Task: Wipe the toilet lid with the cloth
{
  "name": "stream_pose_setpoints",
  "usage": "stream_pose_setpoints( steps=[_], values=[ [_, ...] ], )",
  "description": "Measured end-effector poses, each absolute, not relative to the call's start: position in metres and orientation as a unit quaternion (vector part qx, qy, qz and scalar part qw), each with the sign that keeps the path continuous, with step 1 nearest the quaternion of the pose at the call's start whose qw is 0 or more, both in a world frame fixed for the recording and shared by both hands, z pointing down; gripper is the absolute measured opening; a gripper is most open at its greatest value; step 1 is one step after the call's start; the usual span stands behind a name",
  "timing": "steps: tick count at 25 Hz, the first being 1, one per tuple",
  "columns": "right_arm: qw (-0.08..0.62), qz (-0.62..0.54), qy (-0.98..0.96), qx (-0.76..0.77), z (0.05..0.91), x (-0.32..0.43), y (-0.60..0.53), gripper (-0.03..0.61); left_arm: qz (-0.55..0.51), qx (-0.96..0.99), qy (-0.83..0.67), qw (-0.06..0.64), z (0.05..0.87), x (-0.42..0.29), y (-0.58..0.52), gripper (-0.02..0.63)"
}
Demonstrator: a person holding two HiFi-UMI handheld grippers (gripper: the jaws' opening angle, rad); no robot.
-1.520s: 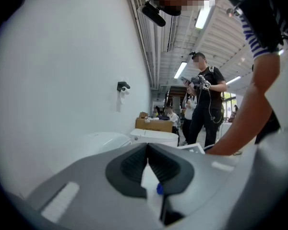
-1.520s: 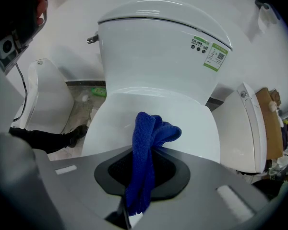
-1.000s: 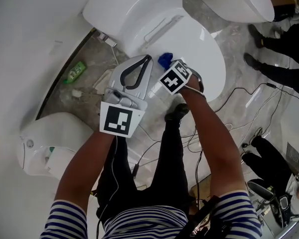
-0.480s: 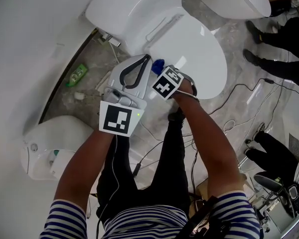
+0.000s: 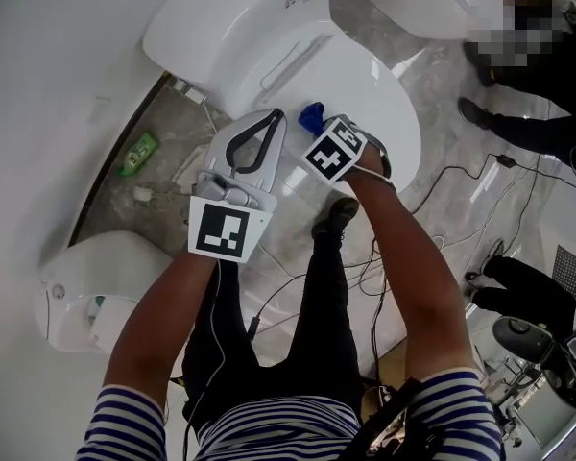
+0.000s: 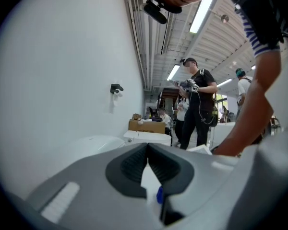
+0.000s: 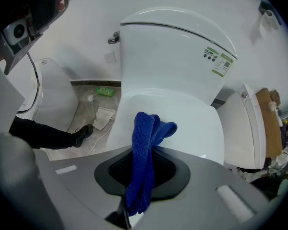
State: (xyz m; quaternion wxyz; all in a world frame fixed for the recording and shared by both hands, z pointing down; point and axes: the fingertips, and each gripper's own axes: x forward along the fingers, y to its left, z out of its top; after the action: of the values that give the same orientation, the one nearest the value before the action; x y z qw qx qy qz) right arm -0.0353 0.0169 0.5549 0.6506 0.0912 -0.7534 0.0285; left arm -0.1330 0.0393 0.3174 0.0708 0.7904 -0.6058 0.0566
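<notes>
1. My left gripper (image 5: 280, 116) sits centre-left in the head view, its jaws closed tip to tip with nothing between them.
2. My right gripper (image 5: 316, 129) lies just to its right, jaws clamped on the blue cloth (image 7: 143, 169).
3. Both forearms reach up from the bottom of the frame, the left forearm (image 5: 158, 315) and the right forearm (image 5: 403, 257), bare below striped sleeves.
4. The two grippers are close together, angled towards the upper right.

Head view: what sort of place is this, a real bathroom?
Likely a mock bathroom in a workshop hall: a toilet with another toilet close beside it, cables trailing over the floor, and strip lights on a high industrial ceiling.
</notes>
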Motion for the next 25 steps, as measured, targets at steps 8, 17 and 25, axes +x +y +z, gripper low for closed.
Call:
stream_pose_setpoints(
  steps=[8,17,25],
  values=[
    [0.652,0.023,-0.747,0.130,0.551,0.043,-0.081,0.060,0.062,0.791,-0.603,0.084,0.338,-0.079,-0.016,0.005],
    [0.657,0.028,-0.740,0.142,0.559,0.113,-0.177,0.060,0.062,0.794,-0.600,0.080,0.347,-0.018,-0.099,0.005],
    [0.654,0.025,-0.746,0.125,0.579,0.123,-0.217,0.060,0.065,0.788,-0.606,0.085,0.362,0.002,-0.141,0.005]
  ],
)
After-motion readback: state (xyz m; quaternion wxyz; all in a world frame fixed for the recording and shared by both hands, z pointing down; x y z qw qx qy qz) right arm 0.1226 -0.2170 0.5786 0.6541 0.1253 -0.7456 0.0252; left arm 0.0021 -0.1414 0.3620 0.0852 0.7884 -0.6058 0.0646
